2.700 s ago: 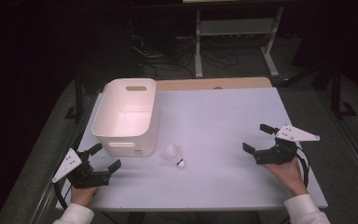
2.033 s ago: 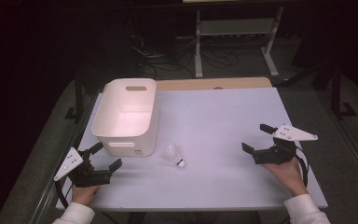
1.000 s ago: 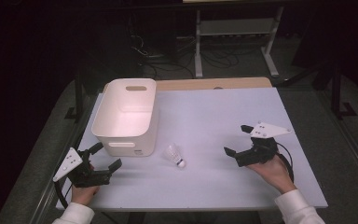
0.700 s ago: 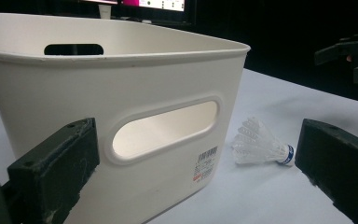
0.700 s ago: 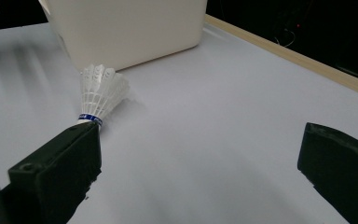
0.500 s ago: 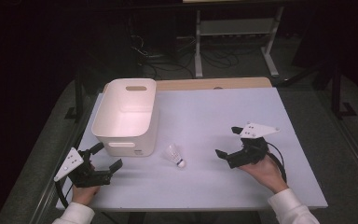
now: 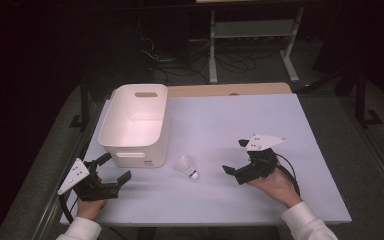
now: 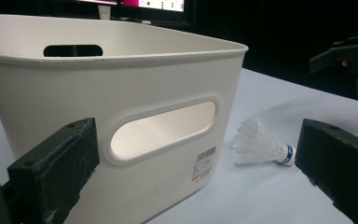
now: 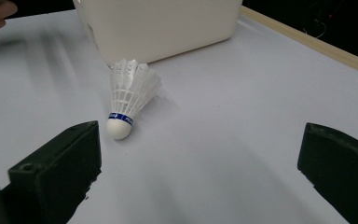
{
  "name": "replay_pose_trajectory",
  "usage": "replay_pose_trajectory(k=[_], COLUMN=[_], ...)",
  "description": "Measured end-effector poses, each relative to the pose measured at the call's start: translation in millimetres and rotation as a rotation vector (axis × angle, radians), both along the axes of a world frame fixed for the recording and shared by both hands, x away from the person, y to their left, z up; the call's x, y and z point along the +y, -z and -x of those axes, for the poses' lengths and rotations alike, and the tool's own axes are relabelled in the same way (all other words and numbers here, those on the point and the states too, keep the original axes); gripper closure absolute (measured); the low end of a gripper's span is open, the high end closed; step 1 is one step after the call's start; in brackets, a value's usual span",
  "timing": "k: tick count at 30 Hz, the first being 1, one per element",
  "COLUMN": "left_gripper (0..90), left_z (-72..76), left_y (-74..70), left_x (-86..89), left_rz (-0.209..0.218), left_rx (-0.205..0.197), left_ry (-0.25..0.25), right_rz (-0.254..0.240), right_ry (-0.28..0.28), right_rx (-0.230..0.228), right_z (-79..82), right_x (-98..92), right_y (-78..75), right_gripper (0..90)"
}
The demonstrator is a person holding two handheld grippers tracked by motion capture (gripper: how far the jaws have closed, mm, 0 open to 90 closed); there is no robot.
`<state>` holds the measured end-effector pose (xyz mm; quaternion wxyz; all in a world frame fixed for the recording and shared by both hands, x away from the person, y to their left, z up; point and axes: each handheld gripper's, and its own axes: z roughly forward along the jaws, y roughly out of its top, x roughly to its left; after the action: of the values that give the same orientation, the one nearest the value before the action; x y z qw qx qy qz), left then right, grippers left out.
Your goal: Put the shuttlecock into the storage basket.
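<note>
On table [image 7: 280, 115], right gripper [image 7: 236, 159], jaws released wide, sliding from 3 o'clock toward shuttlecock [image 7: 186, 167]; pickup likely coming. Left gripper [image 7: 114, 169] idling released at 7 o'clock by bin [image 7: 130, 131].

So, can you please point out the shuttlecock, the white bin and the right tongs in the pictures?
shuttlecock [image 9: 129, 95]: right gripper view, on the feather skirt.
white bin [image 7: 130, 154]: high view, on the near wall.
right tongs [image 7: 236, 158]: high view, midway between the two open fingertips.

Bin [image 9: 158, 25] top cut off; barcode label [image 8: 204, 164] print perhaps too small
</note>
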<state>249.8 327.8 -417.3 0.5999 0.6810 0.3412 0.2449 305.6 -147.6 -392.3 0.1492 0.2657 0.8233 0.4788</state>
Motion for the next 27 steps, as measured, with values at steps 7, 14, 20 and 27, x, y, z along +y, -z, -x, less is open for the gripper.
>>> replay_pose_trajectory(k=[7, 14, 20, 27], left_gripper=[0.0, 0.0, 0.0, 0.0], left_z=[0.5, 0.8, 0.8, 1.0], left_y=[-0.2, -0.4, -0.5, -1.0], left_x=[-1.0, -2.0, -1.9, -0.6], left_rz=[0.015, 0.035, 0.032, 0.021], left_rx=[-0.001, -0.005, -0.006, -0.012], left_ry=[-0.001, 0.0, 0.004, 0.004], right_rz=[0.026, 0.044, 0.064, 0.095], right_ry=[-0.017, -0.034, -0.046, -0.065], right_rx=[0.022, 0.042, 0.067, 0.092], right_z=[-0.6, -3.5, -5.3, -8.9], right_x=[8.5, 16.4, 22.8, 34.0], right_y=[-1.9, -1.5, -1.4, -2.4], right_gripper=[0.0, 0.0, 0.0, 0.0])
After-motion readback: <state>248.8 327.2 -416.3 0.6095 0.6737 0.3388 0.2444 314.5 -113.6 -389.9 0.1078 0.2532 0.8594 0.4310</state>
